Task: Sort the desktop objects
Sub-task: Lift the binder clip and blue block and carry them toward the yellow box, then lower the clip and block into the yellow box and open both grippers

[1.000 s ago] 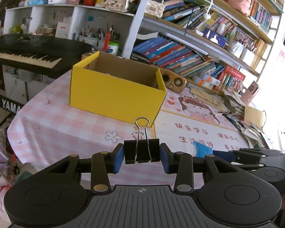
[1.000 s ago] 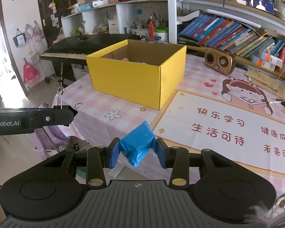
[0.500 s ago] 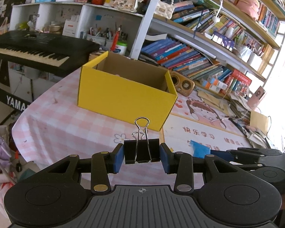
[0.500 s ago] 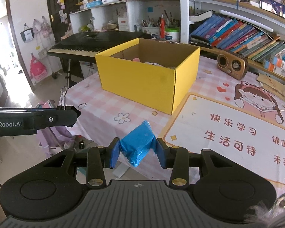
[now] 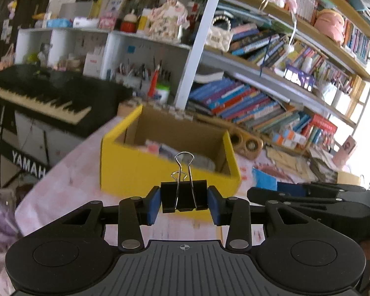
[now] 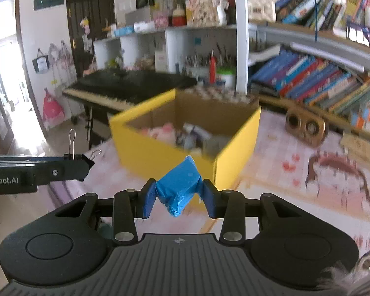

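My left gripper is shut on a black binder clip whose wire handles stick upward. In front of it stands an open yellow cardboard box on the pink checked table. My right gripper is shut on a crumpled blue packet, held just short of the yellow box. Several small items lie inside that box. Each gripper shows in the other's view: the right one at the right edge, the left one with its clip at the left edge.
A black keyboard on a stand sits left of the table. Bookshelves packed with books run behind the box. A wooden speaker lies on the table right of the box. A printed mat covers the table's right side.
Both grippers have moved forward toward the yellow box and risen a little; the box looks larger and its inside now shows. Both grips are unchanged.
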